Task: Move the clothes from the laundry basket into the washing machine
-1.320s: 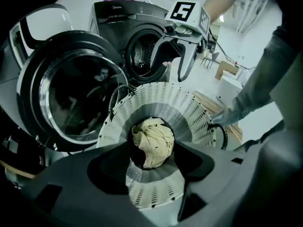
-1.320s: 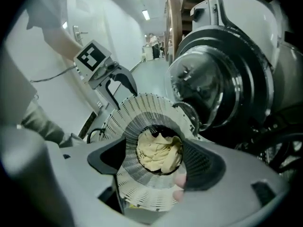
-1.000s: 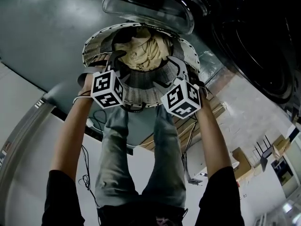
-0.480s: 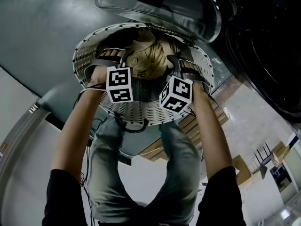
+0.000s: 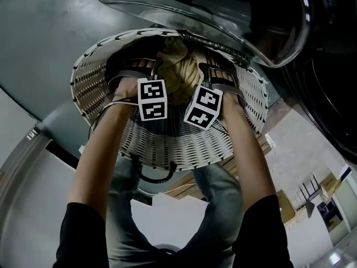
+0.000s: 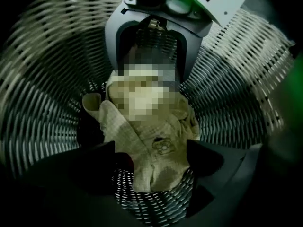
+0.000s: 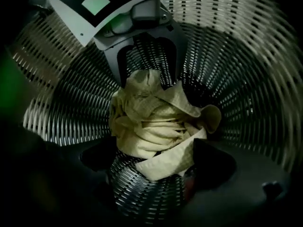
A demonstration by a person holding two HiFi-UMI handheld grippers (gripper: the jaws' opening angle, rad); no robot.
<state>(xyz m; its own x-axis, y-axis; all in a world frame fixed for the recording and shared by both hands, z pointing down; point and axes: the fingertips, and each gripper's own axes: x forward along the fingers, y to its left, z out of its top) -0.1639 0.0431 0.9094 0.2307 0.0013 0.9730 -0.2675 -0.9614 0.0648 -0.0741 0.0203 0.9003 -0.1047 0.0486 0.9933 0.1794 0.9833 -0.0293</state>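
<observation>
Left gripper (image 6: pixel 151 157) points down into the white laundry basket (image 5: pixel 167 144). Its jaws are opening and already wide apart, with the cream garment (image 6: pixel 147 126) lying between them; the pads are not pressing on it. Right gripper (image 7: pixel 154 157) same: aimed down inside the basket, jaws opening, spread either side of the same crumpled bundle, no grip yet. Each gripper faces the other across the cloth. The garment sits on the basket bottom; a dark patch beside it may be more clothing, can't tell. Beyond the basket, the washing machine (image 5: pixel 326 88) stands at right with its glass door (image 5: pixel 223 15) swung open. Drum too dark to read. Judgement: door step done, pick not yet made, and this garment at least is left to lift and load.
</observation>
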